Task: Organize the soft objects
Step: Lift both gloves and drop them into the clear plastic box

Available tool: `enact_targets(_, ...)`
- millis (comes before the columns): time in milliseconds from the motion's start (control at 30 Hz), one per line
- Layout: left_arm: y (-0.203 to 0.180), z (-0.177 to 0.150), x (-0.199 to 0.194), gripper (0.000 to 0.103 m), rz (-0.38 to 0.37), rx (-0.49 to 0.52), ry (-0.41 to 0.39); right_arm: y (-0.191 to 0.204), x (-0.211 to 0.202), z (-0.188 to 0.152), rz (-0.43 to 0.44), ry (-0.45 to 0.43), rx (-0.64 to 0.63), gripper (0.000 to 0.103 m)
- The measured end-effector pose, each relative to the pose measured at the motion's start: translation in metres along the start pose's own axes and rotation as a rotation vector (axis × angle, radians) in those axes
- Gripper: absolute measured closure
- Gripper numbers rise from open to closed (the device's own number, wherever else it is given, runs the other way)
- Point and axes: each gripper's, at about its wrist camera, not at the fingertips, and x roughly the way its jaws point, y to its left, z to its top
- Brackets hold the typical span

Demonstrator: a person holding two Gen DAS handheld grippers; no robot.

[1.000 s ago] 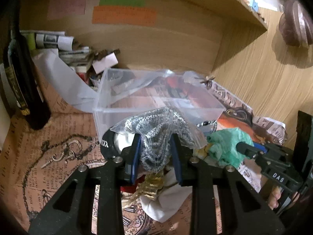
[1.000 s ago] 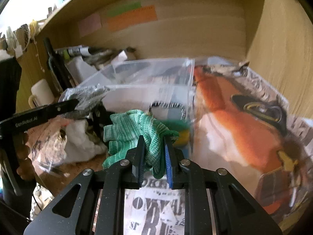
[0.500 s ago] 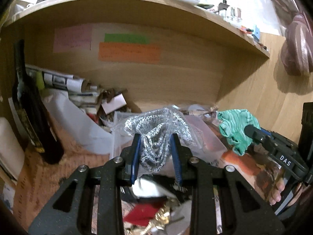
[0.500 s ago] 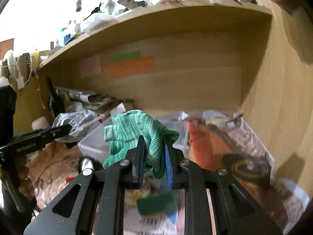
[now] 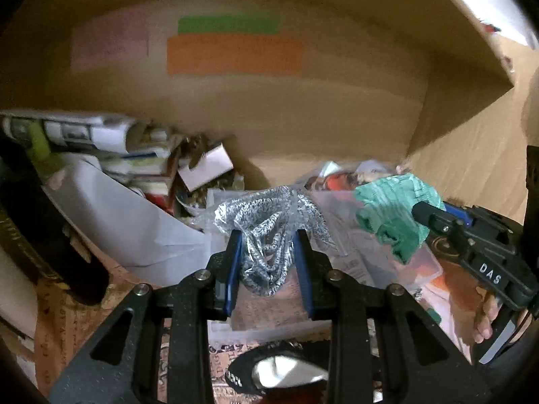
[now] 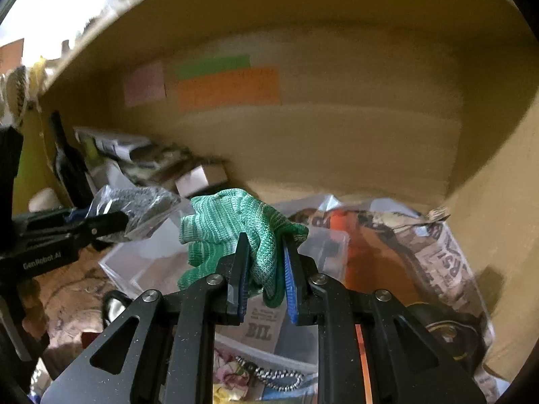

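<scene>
My left gripper (image 5: 267,235) is shut on a clear plastic bag of grey patterned fabric (image 5: 266,232) and holds it above the clear plastic bin (image 5: 397,262). My right gripper (image 6: 264,240) is shut on a green knitted glove (image 6: 232,225), also held over the bin (image 6: 141,259). In the left wrist view the glove (image 5: 394,208) and right gripper (image 5: 438,219) are at the right. In the right wrist view the bagged fabric (image 6: 138,205) and left gripper (image 6: 111,224) are at the left.
A dark bottle (image 5: 43,235), rolled papers (image 5: 84,131) and boxes (image 5: 205,165) crowd the back left of the wooden alcove. Coloured paper notes (image 5: 235,54) hang on the back wall. A black cap (image 5: 269,370) and a metal chain (image 6: 269,375) lie on the newspaper-covered surface below.
Both grippers have moved forward with their loads, from beside the bin to above it, close to the back wall. The view tilted up, then came back down.
</scene>
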Motion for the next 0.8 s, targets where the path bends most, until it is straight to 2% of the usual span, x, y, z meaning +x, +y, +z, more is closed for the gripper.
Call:
enact_targets(100,0.004,0.001,0.024,0.073,-0.018,-0.011,0.073,0.001,0.017,-0.001,-0.001,0.054,-0.011,0.087)
enact_targets(333,-0.001,-0.005,0.055,0.073,-0.013,0.023,0.173,0.004,0.048,-0.012,-0.002,0.18,-0.05,0.086)
enact_targets(467,-0.001,-0.008,0.07,0.073,-0.006,0.026,0.211,0.002,0.057,-0.014,-0.011,0.211,-0.053,0.084)
enact_targets(600,-0.004,-0.008,0.069,0.07,-0.003,0.034,0.202,0.002,0.061,-0.014,-0.022,0.217,-0.053,0.084)
enact_targets(667,-0.004,-0.006,0.07,0.068,-0.015,0.029,0.202,0.004,0.06,-0.013,-0.02,0.216,-0.055,0.078)
enact_targets(800,-0.003,-0.002,0.059,0.062,-0.007,0.026,0.174,0.007,0.051,-0.01,-0.027,0.175,-0.069,0.055)
